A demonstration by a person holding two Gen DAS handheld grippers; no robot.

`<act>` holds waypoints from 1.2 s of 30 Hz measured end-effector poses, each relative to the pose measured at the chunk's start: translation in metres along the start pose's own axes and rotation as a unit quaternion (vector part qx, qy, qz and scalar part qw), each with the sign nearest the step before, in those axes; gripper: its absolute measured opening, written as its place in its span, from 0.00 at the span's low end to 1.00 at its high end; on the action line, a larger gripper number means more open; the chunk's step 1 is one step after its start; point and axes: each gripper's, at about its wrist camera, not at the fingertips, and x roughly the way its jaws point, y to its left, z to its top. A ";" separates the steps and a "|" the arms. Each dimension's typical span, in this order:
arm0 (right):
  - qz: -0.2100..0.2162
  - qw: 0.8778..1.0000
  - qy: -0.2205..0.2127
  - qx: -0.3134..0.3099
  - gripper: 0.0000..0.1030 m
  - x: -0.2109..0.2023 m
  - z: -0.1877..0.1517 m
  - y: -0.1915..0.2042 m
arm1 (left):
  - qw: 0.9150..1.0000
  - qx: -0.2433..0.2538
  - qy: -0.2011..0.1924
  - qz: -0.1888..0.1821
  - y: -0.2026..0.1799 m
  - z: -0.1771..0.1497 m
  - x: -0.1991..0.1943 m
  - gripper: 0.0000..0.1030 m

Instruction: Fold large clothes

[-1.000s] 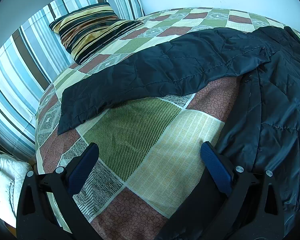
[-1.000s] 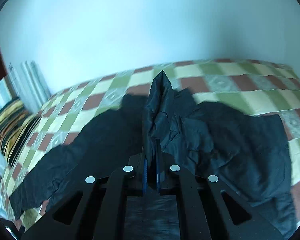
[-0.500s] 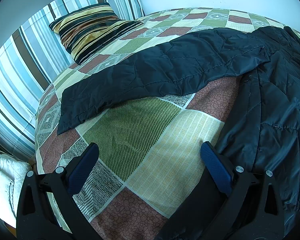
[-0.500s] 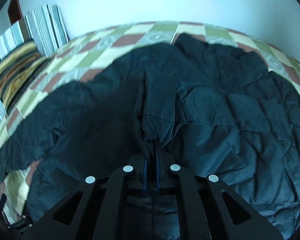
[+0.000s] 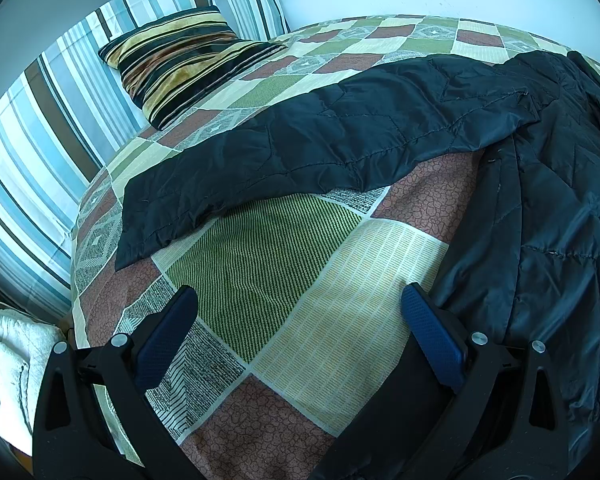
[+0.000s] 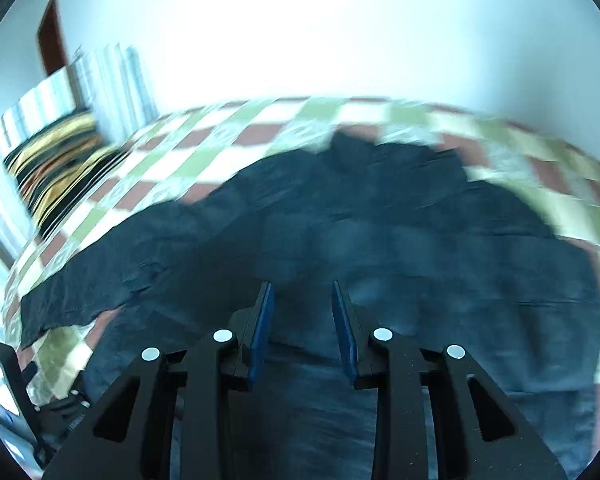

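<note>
A large black quilted jacket (image 5: 548,208) lies on the patchwork bed cover (image 5: 268,276). One sleeve (image 5: 320,160) stretches out to the left across the bed. My left gripper (image 5: 298,312) stands wide open over the bare cover beside the jacket's edge, nothing between its fingers. In the blurred right wrist view the jacket (image 6: 380,240) lies spread flat below my right gripper (image 6: 302,304). Its jaws are opening, and the fabric sits under them, not pinched between the blue pads (image 6: 260,336).
A striped cushion (image 5: 188,56) rests at the bed's far left against striped bedding (image 5: 32,152). A white wall stands behind the bed. White cloth (image 5: 8,352) sits off the bed at the lower left. The left gripper's black body (image 6: 8,384) shows at the right view's lower left.
The right gripper held a raised fold of the jacket, carried it down over the jacket's body, and has now let go with its jaws parted. The left gripper has not moved.
</note>
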 end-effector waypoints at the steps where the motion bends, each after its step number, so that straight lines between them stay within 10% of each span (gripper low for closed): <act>1: -0.024 1.000 -0.007 0.009 0.30 -0.009 -0.002 -0.021 | 1.000 0.000 0.000 0.000 -0.001 0.001 0.000 0.98; 10: -0.196 0.973 0.053 0.110 0.28 0.004 -0.049 -0.185 | 1.000 0.006 -0.003 0.008 -0.001 0.001 0.000 0.98; 24: -0.219 0.971 0.045 0.081 0.29 0.029 -0.076 -0.186 | 1.000 0.011 -0.003 0.015 -0.004 -0.001 0.000 0.98; 26: -0.220 0.972 0.036 0.077 0.33 0.022 -0.076 -0.183 | 1.000 0.012 -0.003 0.015 -0.004 -0.001 0.000 0.98; 29: -0.223 0.971 0.012 0.086 0.71 0.003 -0.075 -0.178 | 1.000 0.009 -0.002 0.012 -0.004 -0.002 0.001 0.98; 36: -0.263 0.959 0.012 0.107 0.75 -0.050 -0.103 -0.181 | 1.000 0.008 -0.001 0.009 -0.004 -0.003 0.002 0.98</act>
